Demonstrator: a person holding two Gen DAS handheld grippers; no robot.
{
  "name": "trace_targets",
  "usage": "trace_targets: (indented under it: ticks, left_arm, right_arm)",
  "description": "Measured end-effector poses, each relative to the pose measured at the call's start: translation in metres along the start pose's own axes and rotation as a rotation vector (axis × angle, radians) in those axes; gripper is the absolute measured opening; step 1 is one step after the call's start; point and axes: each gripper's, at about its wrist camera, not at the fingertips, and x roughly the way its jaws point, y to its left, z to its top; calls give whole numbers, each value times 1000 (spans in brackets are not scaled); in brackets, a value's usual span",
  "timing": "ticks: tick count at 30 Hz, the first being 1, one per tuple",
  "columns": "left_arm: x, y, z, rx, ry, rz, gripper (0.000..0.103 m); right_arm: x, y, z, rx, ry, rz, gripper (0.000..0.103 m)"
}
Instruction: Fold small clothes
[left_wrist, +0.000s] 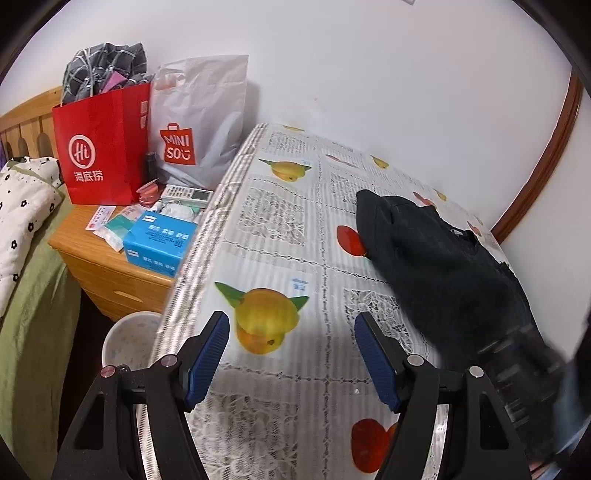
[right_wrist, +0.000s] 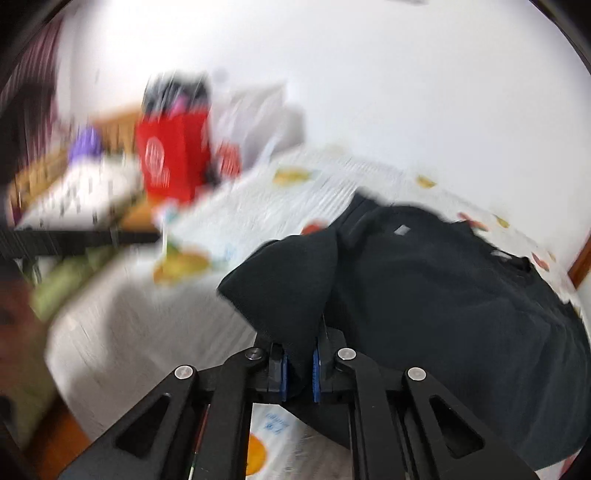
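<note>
The table (left_wrist: 280, 236), covered in a fruit-printed cloth, carries the one task item: a dark garment (left_wrist: 443, 266) spread along its right edge, reaching toward the far right corner by the wall. It looks like a thick, soft knit, limp rather than stiff, light enough to lift by one edge, and matte enough that the pads should not slip on it. Being floppy, it will likely sag and drag wherever it is not supported, so hems, cuffs and corners are the sensible places to take hold. The right gripper (right_wrist: 300, 363) has its jaws clamped on a bunched fold of the garment at the near end. The left gripper (left_wrist: 291, 354) hangs over bare cloth toward the near left, jaws apart and empty.
</note>
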Motion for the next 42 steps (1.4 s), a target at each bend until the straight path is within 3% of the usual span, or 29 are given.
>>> trace_targets:
  ticks: [4,8,11,15,18,23,27,31,35,36,38,39,42]
  left_arm:
    - [8,-22,0,42,9,-35,68]
    - [16,-59,-5,117,12,-98,68]
    - [22,-96,-15,189,25,-181,69]
    - [30,-148,-34,294,54,-292,74]
    - [35,-188,-51,385,87,-354,77]
    - [45,-231,-77,499,140,-385,78]
    - [57,-254,-94,586,159,-335,78]
    - [66,-266,-102,611,159,-291,78]
    - [76,-275,-104,601,178,-304,78]
    - [78,-279,-105,609,168,-286,78]
    - [80,-281,-105,610,145,-258,76]
    - [81,-280,-103,596,134,-249,75]
    - [84,-269,-96,544,123,-246,51]
  right_arm:
    - [-46,-70,16,223,-118,40,8]
    - [-78,-141,-1,415,-215,12,8]
    - [-88,-186,-30,537,-228,-32,8]
    - [-74,-225,-71,650,-144,-84,8]
    - [-64,-237,-93,668,-84,-124,8]
    - [-59,-246,-108,687,-49,-92,8]
    - [-62,-251,-111,680,-47,-59,12]
    - [-58,-256,-100,660,-37,-25,14]
    - [-45,-263,-89,650,-21,27,36]
    - [-41,-264,-88,649,-15,31,38]
    - [-31,-265,-86,639,6,16,36]
    - [-25,-264,-85,619,22,-8,25]
    - [-11,-261,-86,575,64,-31,14]
